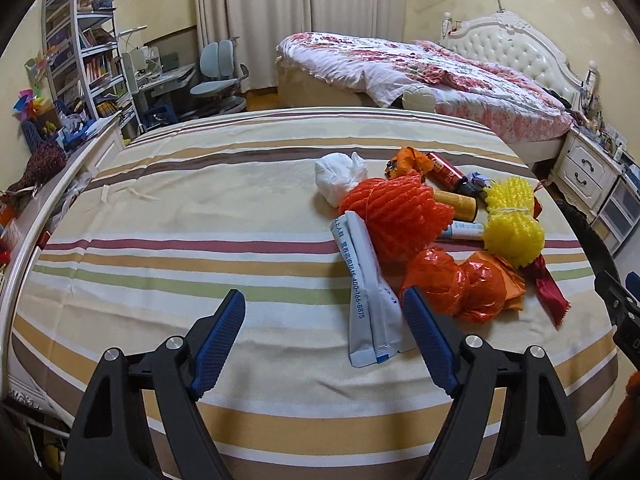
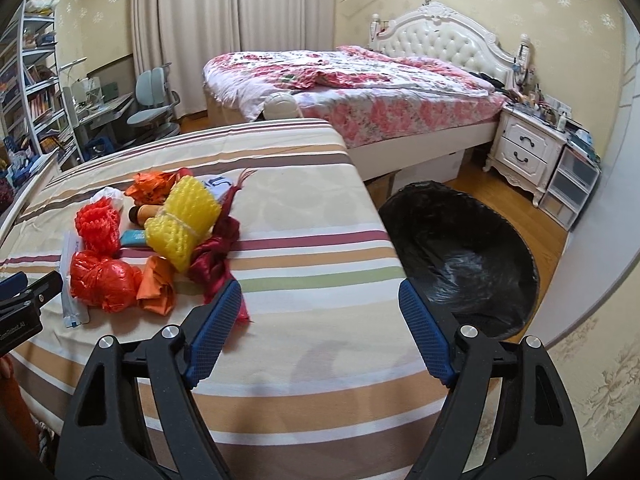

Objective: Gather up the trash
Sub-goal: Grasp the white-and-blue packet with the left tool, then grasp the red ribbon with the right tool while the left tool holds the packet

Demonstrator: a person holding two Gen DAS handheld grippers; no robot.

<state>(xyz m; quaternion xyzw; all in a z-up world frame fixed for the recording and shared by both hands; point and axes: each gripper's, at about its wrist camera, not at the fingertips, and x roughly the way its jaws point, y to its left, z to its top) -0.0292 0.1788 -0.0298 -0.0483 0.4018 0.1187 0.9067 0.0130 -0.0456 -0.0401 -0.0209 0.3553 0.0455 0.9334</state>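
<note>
A table spread with a striped cloth (image 1: 192, 216) in cream, tan, brown, maroon and green fills the lower half of both views. The trash pile (image 1: 436, 232) sits right of centre in the left wrist view and at left in the right wrist view (image 2: 156, 236): orange foam netting (image 1: 396, 216), yellow foam netting (image 1: 512, 220), a crumpled orange plastic bag (image 1: 452, 284), a white wad (image 1: 338, 178), a dark red ribbon (image 2: 216, 256) and a pale blue-grey pouch (image 1: 368, 300).

The left gripper (image 1: 324, 340) has its jaws apart, nothing between the blue pads; the pouch's lower end lies just beside the right-hand pad. The right gripper (image 2: 320, 332) is likewise spread and empty, above bare cloth.

A bin lined with a black bag (image 2: 460, 256) stands on the wooden floor at the table's right edge. Behind it are a bed with a floral cover (image 2: 360, 80), a white nightstand (image 2: 528, 152), curtains (image 1: 280, 8), a desk chair (image 1: 218, 76) and, upper left, a bookshelf (image 1: 88, 48).
</note>
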